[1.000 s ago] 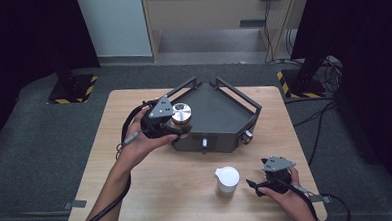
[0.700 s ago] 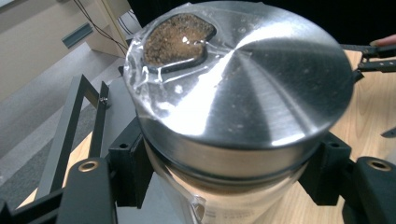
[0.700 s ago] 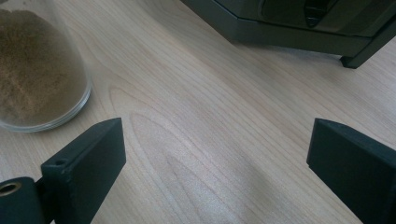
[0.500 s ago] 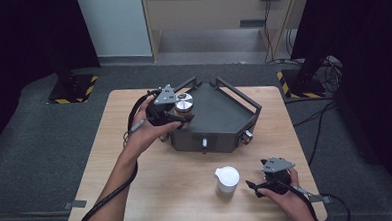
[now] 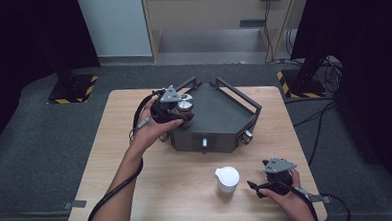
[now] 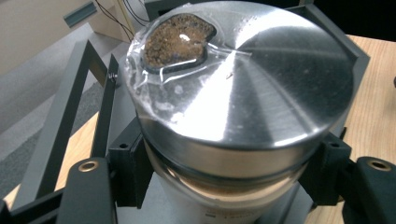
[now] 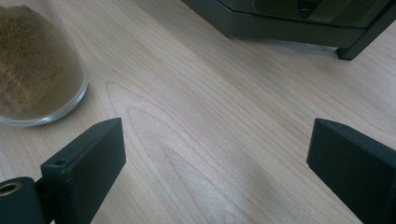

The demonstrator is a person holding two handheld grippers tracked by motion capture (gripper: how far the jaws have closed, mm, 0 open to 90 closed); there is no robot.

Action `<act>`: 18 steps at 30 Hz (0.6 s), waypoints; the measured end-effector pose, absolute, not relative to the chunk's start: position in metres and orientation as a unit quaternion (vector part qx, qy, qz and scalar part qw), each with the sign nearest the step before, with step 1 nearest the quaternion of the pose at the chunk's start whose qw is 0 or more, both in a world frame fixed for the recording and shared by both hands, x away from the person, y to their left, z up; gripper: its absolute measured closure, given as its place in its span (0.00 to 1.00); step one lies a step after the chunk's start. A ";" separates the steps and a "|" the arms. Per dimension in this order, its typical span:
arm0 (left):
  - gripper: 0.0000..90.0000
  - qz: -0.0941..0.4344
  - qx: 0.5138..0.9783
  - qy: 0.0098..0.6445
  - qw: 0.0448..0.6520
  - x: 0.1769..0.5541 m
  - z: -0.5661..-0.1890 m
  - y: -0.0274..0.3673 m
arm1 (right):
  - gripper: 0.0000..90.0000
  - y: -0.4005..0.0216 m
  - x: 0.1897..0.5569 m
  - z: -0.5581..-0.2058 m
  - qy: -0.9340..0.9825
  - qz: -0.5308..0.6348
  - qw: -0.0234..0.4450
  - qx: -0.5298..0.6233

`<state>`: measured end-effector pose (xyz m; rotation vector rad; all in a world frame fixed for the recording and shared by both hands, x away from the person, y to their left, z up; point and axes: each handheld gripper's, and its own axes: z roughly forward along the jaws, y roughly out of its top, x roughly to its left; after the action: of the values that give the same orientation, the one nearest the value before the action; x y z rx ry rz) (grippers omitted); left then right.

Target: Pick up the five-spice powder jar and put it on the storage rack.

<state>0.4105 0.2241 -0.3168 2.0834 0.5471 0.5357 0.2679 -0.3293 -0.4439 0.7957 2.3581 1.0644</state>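
I have the left gripper (image 5: 176,111) clamped on a jar with a shiny metal lid (image 6: 243,74), its 2 black jaws pressing the glass body from either side just under the lid. A patch of clear film with a brown, grainy smear (image 6: 177,39) sticks to the lid's top. In the high view I see the jar (image 5: 185,107) held at the left near corner of the dark grey tray (image 5: 219,119), which sits at the middle of the wooden table (image 5: 137,183). My right gripper (image 5: 267,180) rests low on the table near its front right corner, jaws standing well apart with only bare wood between them. Just to its left stands a second container with a white top (image 5: 226,179); in the right gripper view it is a clear glass (image 7: 37,70) holding brown powder
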 end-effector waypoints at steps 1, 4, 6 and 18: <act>0.33 0.211 0.838 0.225 0.450 0.412 -0.319 0.226 | 0.06 -0.329 0.268 -0.444 0.851 0.384 0.216 0.287; 0.33 0.204 0.833 0.231 0.459 0.416 -0.324 0.230 | 0.06 -0.330 0.268 -0.444 0.850 0.384 0.217 0.287; 0.33 0.205 0.834 0.235 0.456 0.416 -0.325 0.229 | 0.06 -0.330 0.267 -0.444 0.850 0.385 0.217 0.287; 0.33 0.179 0.825 0.248 0.476 0.428 -0.336 0.237 | 0.06 -0.331 0.267 -0.444 0.849 0.385 0.217 0.288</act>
<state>0.4276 0.2367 -0.3361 2.0156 0.6063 0.4381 0.2668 -0.3310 -0.4436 0.7979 2.3522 1.0677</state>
